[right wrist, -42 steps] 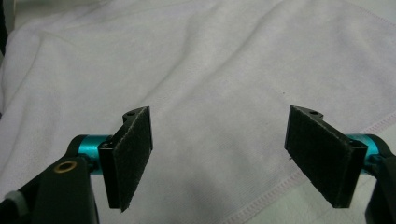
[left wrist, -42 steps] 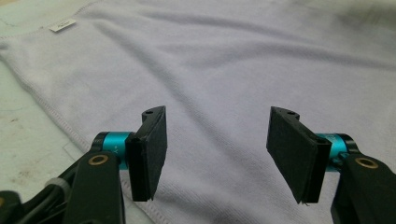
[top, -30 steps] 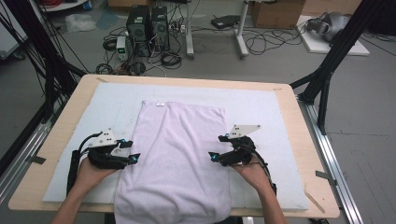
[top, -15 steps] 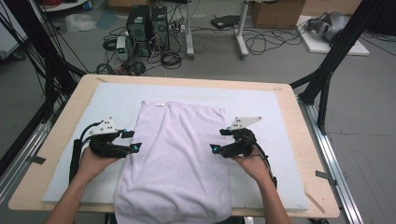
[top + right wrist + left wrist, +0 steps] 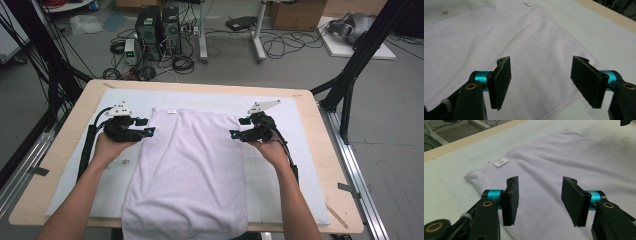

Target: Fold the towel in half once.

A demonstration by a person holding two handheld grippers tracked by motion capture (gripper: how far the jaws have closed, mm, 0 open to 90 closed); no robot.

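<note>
Towel [image 5: 192,165]: soft matt cloth, fine-napped, stitched hem. Table [image 5: 320,125]: pale wood edge, covered by a matt white mat [image 5: 280,107], slightly stained. Gripper pads [image 5: 571,200]: rough black foam; glossy teal metal collars.

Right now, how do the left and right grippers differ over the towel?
The left gripper hangs at the towel's left edge, the right gripper at its right edge. The label lies close ahead of the left, far from the right. Both have just been closing, nothing pinched yet.
</note>
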